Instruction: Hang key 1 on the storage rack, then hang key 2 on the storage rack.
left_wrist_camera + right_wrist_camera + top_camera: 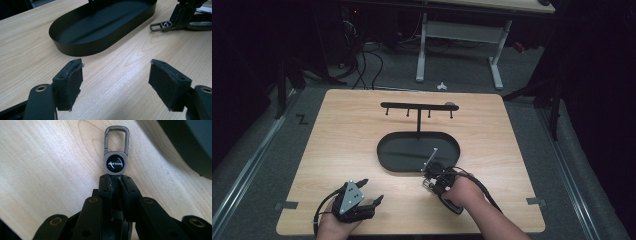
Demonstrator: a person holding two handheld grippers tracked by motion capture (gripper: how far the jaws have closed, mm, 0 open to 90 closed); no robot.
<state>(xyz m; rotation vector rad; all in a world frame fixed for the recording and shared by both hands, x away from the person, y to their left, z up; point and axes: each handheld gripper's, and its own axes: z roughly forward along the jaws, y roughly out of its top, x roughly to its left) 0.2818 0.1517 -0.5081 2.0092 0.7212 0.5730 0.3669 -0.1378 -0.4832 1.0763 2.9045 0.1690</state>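
Note:
A grey metal keychain (115, 157), made of a carabiner clip and a round black emblem, sticks out past my right gripper (115, 178), which is shut on its lower end just above the wooden table. From the left gripper view the keychain (160, 25) lies low over the table beside the right gripper (183, 15). In the high view the right gripper (430, 181) is at the front rim of a black oval tray (384, 150). My left gripper (373, 190) rests near the table's front left, and its jaws (116, 75) are wide open with nothing between them.
A black T-shaped rack (418, 106) with several hooks stands at the tray's far side. A thin silver rod (429, 160) slants over the tray's front rim by my right gripper. Bare wood (342, 130) stretches left of the tray. A white-legged desk (459, 35) stands beyond the table.

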